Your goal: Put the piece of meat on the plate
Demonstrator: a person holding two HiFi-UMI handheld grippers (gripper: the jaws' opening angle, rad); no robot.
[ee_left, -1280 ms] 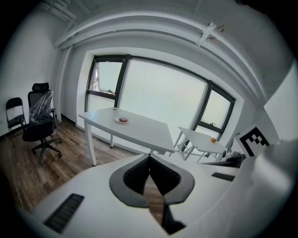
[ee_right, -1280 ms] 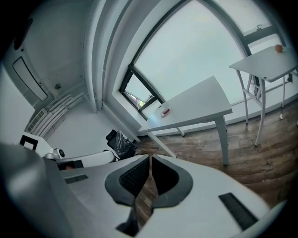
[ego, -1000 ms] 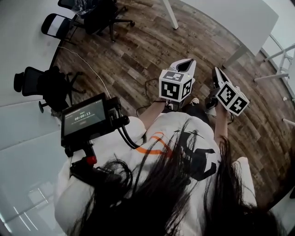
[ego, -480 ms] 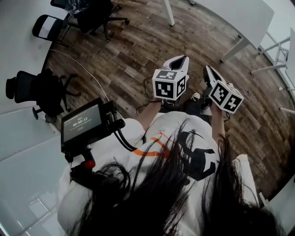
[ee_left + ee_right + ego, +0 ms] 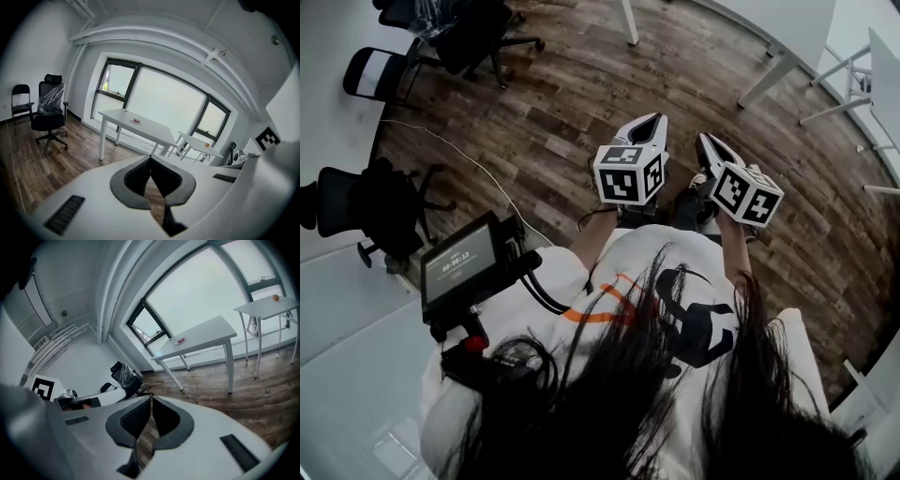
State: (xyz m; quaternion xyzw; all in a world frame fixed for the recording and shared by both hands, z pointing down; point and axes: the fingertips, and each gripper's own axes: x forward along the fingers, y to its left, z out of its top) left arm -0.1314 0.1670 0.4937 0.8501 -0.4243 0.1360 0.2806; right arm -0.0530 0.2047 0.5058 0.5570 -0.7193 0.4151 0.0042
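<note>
left claw and right claw both clenched on nothing; tiny pinkish blob (meat or plate, can't tell) sits on the white counter, well ahead, neither claw clearly nearer

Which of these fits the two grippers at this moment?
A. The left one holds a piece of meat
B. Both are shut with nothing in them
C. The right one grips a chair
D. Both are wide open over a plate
B: in each gripper's own view, the jaw tips of the left gripper and of the right gripper meet, with nothing between them.
</note>
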